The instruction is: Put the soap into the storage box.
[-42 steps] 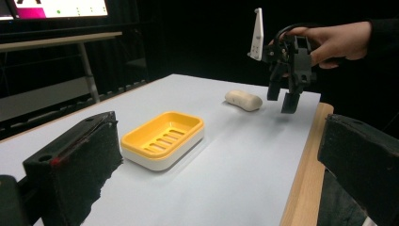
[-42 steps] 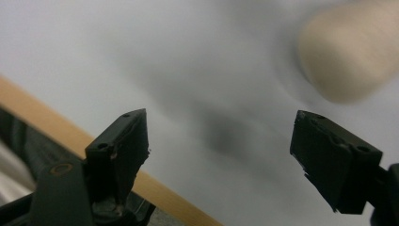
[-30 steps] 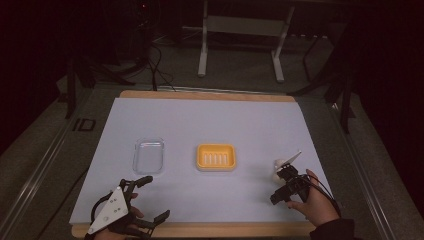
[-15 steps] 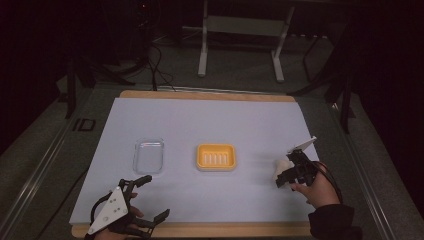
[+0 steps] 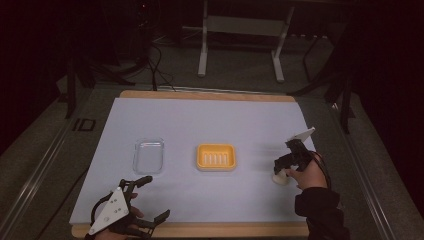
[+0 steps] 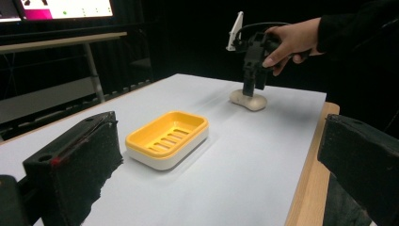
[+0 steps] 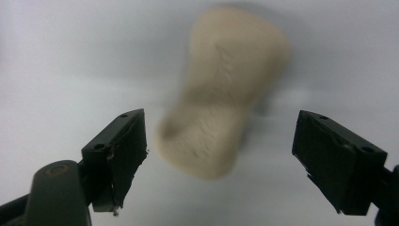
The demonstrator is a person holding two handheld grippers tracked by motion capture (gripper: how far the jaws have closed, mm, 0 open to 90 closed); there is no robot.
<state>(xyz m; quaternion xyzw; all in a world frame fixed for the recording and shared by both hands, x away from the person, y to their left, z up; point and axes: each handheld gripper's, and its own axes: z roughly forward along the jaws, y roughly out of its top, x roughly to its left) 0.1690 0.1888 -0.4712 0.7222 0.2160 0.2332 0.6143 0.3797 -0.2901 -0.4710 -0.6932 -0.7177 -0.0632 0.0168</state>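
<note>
Hovering point-down over a cream bar of soap (image 7: 221,108), the right gripper (image 7: 221,155) holds its jaws wide apart, one on each side of the bar's waisted middle — its long axis runs away between them. The soap lies on the white mat (image 5: 200,120), right of the yellow soap dish (image 5: 216,157). The left gripper (image 5: 150,200) rests agape near the front edge — beside a clear tray (image 5: 149,156).

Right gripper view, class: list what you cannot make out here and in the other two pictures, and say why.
- Soap bar: surface detail lost to blur, right gripper view.
- Left gripper: right jaw cut by the frame edge, left gripper view.
- Clear lid: too faint and small to read its shape, high view.
</note>
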